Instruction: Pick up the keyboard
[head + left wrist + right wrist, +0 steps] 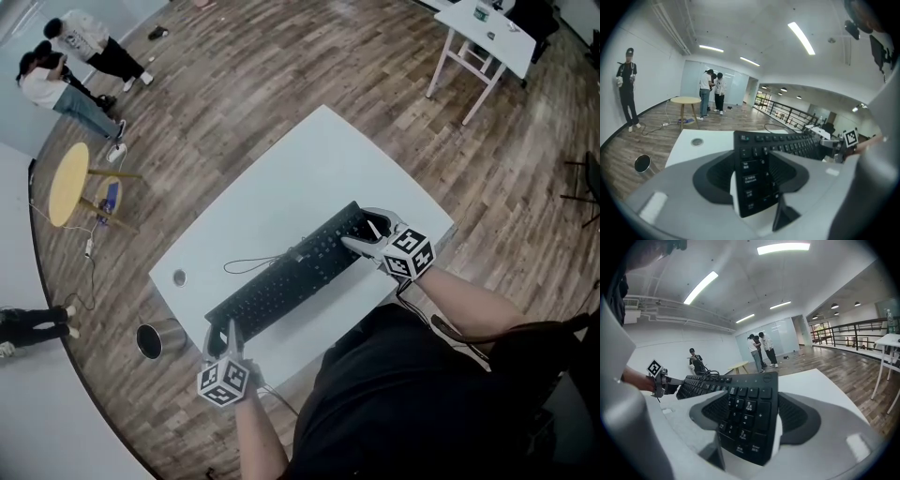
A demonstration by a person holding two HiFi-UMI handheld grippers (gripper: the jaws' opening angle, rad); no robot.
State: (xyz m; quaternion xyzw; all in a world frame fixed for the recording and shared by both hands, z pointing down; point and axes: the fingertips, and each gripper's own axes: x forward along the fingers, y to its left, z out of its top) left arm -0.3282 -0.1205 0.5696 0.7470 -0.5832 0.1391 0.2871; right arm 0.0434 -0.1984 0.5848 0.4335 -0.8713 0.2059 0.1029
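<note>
With both grippers at work, I see the keyboard (286,277) lying lengthwise over the bench (309,159), along its near edge, held by its two ends. The left gripper (228,333) has its jaws set wide and closed on the keyboard's left end. In the left gripper view the dark pads (717,176) press on either side of the key rows there. The right gripper (361,234) grips the number-pad end in the same way, its jaws spread about as wide and pressing on both long edges. From each gripper view the keyboard appears to be clear of the bench top, tilted a little, though I cannot judge the gap from the head view. A thin cable (253,262) runs from the keyboard's back edge and loops across the bench. A round grommet (179,277) sits in the bench near its left corner. On the floor just off that corner stands a metal bin (161,337), and further off from the bench is a round yellow table (68,183).
</note>
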